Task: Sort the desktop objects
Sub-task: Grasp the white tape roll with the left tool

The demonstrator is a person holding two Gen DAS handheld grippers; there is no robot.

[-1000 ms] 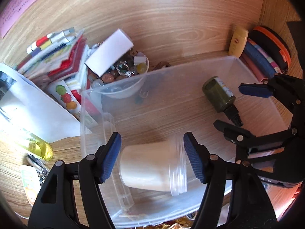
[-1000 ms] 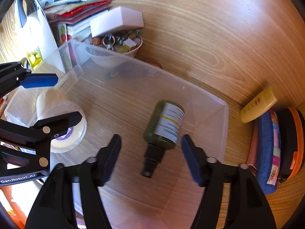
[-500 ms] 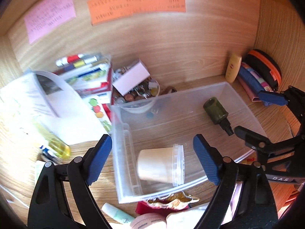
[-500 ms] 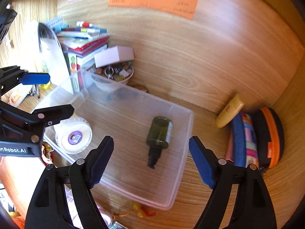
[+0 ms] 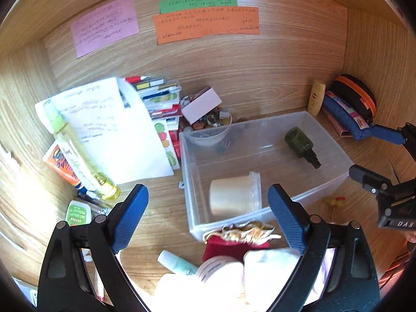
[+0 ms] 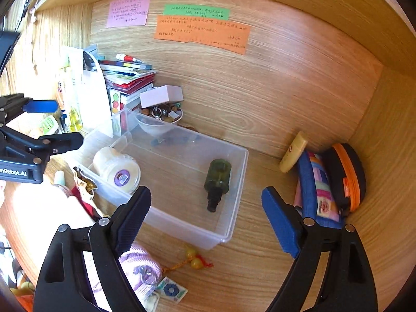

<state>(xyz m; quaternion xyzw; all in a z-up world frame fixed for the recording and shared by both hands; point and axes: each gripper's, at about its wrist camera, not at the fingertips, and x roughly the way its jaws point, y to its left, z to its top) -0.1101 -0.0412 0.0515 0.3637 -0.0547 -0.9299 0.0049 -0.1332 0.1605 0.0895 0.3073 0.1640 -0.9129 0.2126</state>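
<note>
A clear plastic bin (image 5: pixel 322 140) stands on the wooden desk. In it a cream jar (image 5: pixel 231 195) lies on its side near the front, and a dark green bottle (image 5: pixel 300 143) lies toward the right end. My left gripper (image 5: pixel 206 192) hangs above and in front of the bin, jaws opening, with nothing held between them. My right gripper (image 6: pixel 206 195) hovers over the bin's near wall (image 6: pixel 182 223), jaws also opening and empty. In the right wrist view the bottle (image 6: pixel 217 176) and jar (image 6: pixel 117 167) rest apart, and the left gripper (image 6: pixel 59 122) shows at the left edge.
Left of the bin sit a book stack (image 5: pixel 158 96), a white sheet (image 5: pixel 109 130) and a bead bowl (image 5: pixel 210 119). Pencil cases (image 6: pixel 325 182) and a yellow tube (image 6: pixel 293 152) fill the right corner. Pouches, tubes and a yellow charm (image 6: pixel 193 258) crowd the front edge.
Both grippers drew back and upward from the bin while their jaws spread wider. The jar and the green bottle stayed lying in the bin, now clear of the fingers.
</note>
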